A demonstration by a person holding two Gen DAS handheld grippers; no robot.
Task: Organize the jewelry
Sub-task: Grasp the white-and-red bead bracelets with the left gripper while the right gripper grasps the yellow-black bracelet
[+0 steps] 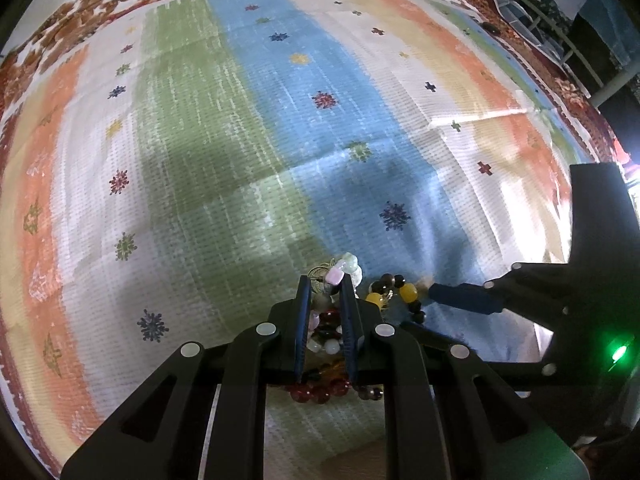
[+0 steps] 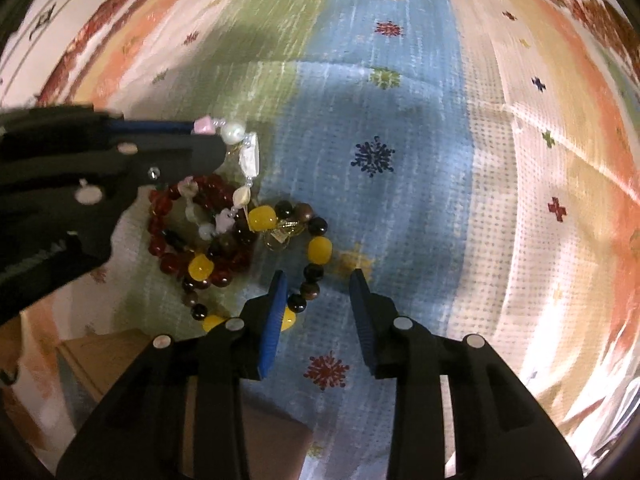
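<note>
The left gripper [image 1: 325, 286] is nipped nearly shut on the pale bracelet [image 2: 245, 148], lifting it off the pile [image 2: 208, 232] on the cloth [image 2: 400, 160], while the right gripper [image 2: 318, 280] hangs open and empty over the yellow-bead bracelet [image 2: 318, 250], probably needing to pin it down.

Looks like a home, likely a bedroom: a striped woven cloth [image 1: 280, 120] with small flower motifs filling the frame, spread over a floral-print bedspread [image 1: 100, 8] along the top edge, with a white metal frame [image 1: 576, 56] at upper right.
</note>
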